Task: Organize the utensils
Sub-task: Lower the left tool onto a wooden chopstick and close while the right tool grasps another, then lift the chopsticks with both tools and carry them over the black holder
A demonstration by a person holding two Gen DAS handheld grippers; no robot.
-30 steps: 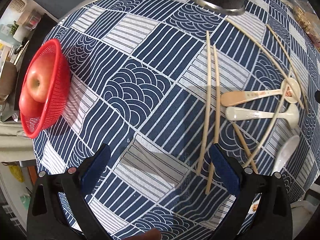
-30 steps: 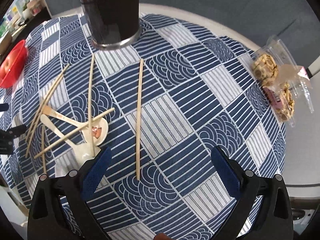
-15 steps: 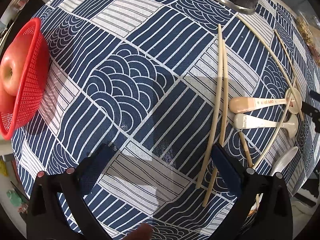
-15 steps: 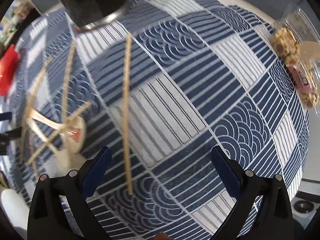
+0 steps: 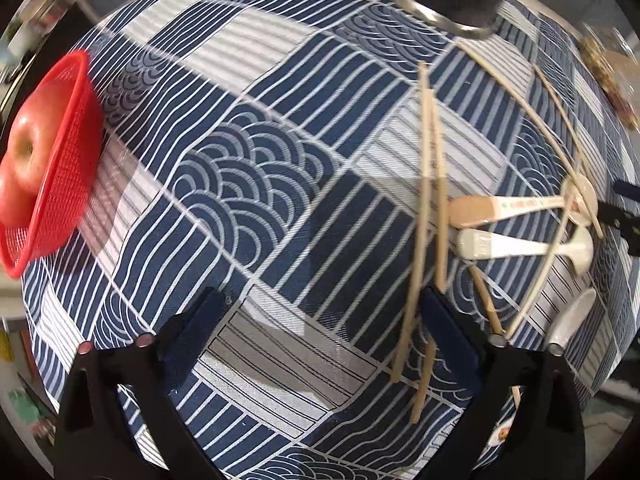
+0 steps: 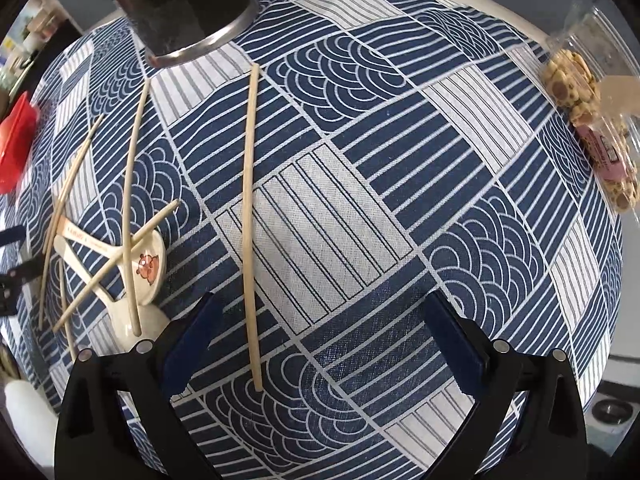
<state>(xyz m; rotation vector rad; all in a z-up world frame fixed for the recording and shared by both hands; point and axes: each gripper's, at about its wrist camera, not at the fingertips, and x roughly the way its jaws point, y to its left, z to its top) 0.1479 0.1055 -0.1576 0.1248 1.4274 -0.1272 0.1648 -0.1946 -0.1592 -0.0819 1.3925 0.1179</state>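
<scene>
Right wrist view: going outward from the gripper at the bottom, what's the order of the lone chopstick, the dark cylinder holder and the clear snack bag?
From the right gripper:
1. Lone pale wooden chopstick, its tip between the fingers, nearer the left.
2. Clear plastic snack bag, far right edge.
3. Dark cylindrical metal-rimmed holder, top left.
Bag and holder are close to call.

A tablecloth (image 6: pixel 340 240) is covering the table, showing a patchwork of navy blue and white: blocks of straight stripes alternating with blocks of concentric wave arcs. Chopsticks (image 6: pixel 250 216) are showing pale natural wood, unpainted. Spoons (image 5: pixel 520 248) are showing cream white; one (image 6: pixel 148 268) is bearing an orange-brown cartoon animal in its bowl and reddish lettering along its handle. A mesh basket (image 5: pixel 60 184) is showing bright red, holding a red apple (image 5: pixel 28 152) with a yellowish patch. A cylindrical holder (image 6: pixel 180 4) is showing black with a silver metal base ring. Each hand-held gripper (image 6: pixel 320 336) is showing black fingers with dark blue pads (image 6: pixel 192 340). A clear snack packet (image 6: pixel 592 120) is showing tan and brown biscuits and a pink label.
</scene>
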